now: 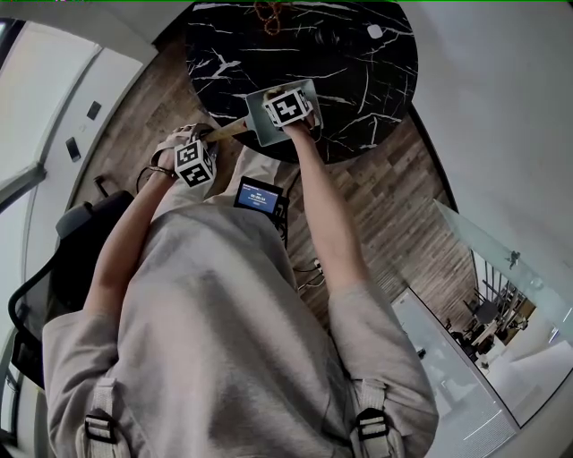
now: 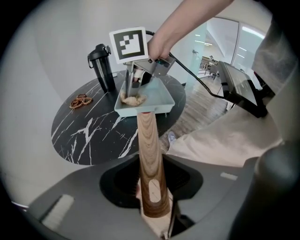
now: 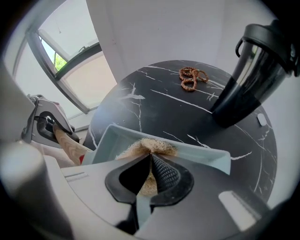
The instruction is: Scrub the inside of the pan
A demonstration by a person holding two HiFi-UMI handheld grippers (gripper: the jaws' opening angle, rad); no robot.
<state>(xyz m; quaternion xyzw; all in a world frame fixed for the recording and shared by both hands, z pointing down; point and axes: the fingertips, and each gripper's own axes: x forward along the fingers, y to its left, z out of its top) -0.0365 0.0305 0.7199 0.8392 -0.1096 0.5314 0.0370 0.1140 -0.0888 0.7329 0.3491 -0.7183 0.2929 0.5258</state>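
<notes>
Wooden pan handle [image 2: 149, 150] between left tongs [image 2: 154, 211]

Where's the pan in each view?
Head view: pan upper centre, at the black table's near edge, partly under a marker cube.
Left gripper view: top centre, its wooden handle running down into the left gripper.
Right gripper view: lower centre, just beyond the right gripper, which pinches the scrub pad.
Shared landmark: brown beads on the table.
</notes>
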